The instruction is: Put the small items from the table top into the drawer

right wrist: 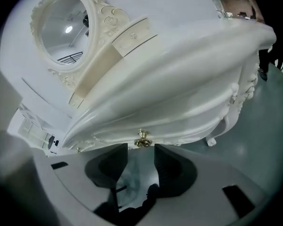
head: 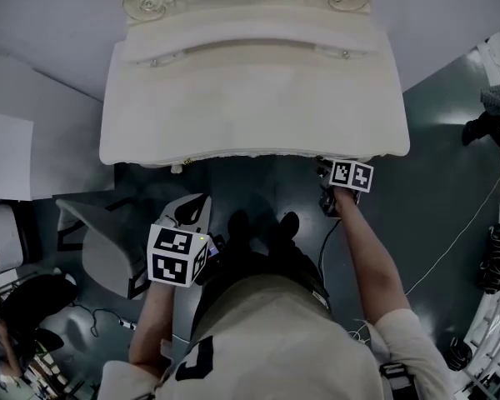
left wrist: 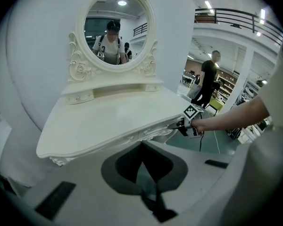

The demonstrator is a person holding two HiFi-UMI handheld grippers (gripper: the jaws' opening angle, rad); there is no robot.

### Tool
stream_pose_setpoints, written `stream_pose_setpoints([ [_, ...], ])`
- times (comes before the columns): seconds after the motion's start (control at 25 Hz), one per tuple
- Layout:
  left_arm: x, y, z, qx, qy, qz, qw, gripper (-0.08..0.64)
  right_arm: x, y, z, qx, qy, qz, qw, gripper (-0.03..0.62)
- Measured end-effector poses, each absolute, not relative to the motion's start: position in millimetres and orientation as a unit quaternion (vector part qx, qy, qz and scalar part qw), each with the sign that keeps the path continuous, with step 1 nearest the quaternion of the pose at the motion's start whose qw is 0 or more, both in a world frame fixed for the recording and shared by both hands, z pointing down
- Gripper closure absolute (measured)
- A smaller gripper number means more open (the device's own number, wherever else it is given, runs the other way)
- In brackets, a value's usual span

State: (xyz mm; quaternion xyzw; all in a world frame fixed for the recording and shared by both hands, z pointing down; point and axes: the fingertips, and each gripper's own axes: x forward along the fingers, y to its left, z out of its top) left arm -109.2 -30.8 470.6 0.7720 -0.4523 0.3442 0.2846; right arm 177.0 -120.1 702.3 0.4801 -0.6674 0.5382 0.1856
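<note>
A white dressing table (head: 250, 98) with a carved front stands before me; no small items show on its top in any view. Its drawer front is closed under the edge and carries a small brass handle (right wrist: 142, 141). My right gripper (right wrist: 141, 149) is open right in front of that handle, the tips either side of it and just short of it, not pressing on it. In the head view the right gripper (head: 327, 173) sits at the table's front edge, right of centre. My left gripper (left wrist: 141, 147) is shut and empty, held back from the table (left wrist: 104, 121) at lower left (head: 190, 211).
An oval mirror (left wrist: 114, 29) rises at the table's back. A second brass knob (head: 177, 167) sits at the front's left end. A grey chair (head: 108, 240) stands to my left, with cables and equipment (head: 493, 261) on the floor at right. A person (left wrist: 208, 81) stands far off.
</note>
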Motion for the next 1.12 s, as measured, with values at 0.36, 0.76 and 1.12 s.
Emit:
stream_pose_setpoints([
  [0.36,-112.1,-34.8,464.1,0.788,-0.449,0.322,0.271,0.508,153.9,-86.2,684.1,0.435,-0.683,0.552,0.200,0.422],
  [0.76,-130.7,-28.9,461.7,0.796,-0.448,0.311,0.262,0.508,75.9,-71.2,612.9,0.349,-0.762,0.523,0.155,0.434],
  [1.12,-110.9,-39.7,443.6,0.829,-0.417,0.291,0.235,0.508,24.5,-80.0,505.5,0.306,-0.839,0.443,0.081,0.554],
])
